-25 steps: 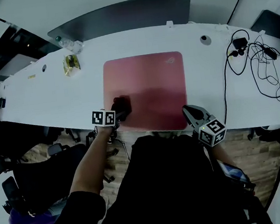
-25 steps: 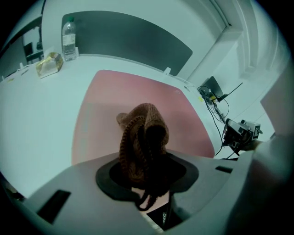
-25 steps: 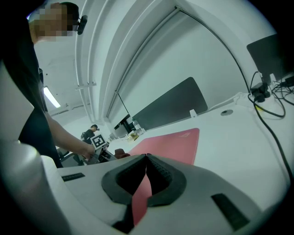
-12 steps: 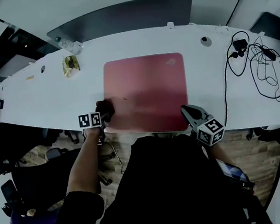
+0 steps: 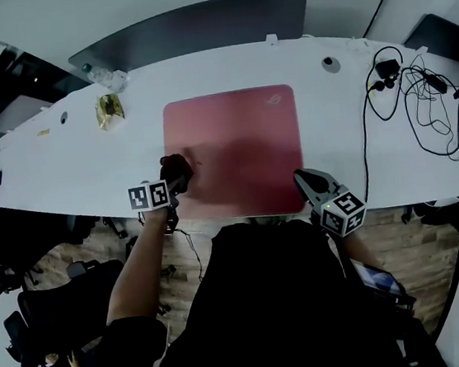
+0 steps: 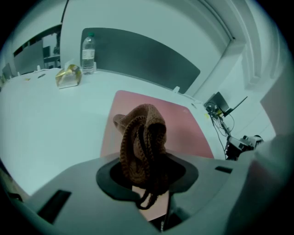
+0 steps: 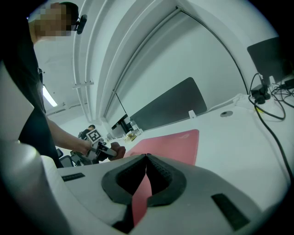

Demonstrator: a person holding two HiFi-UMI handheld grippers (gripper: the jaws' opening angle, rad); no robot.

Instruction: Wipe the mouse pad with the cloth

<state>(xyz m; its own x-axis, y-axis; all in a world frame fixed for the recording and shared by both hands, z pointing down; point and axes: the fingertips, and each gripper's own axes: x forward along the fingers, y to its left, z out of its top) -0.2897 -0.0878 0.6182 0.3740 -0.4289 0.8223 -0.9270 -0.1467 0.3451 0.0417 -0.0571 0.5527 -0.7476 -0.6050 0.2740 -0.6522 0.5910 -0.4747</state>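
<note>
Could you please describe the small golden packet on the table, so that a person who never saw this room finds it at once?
On the long white table, look left of the pink rectangular mouse pad, toward the far edge. There the crumpled golden packet lies beside a clear plastic water bottle; it alone is shiny yellow.

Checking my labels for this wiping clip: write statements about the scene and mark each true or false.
The left gripper holds a brown cloth. True.
The mouse pad is blue. False: it is pink.
The jaws of the right gripper stand wide apart. False: their tips meet.
A bottle stands on the table. True.
Cables lie left of the mouse pad. False: the cables lie to its right.
</note>
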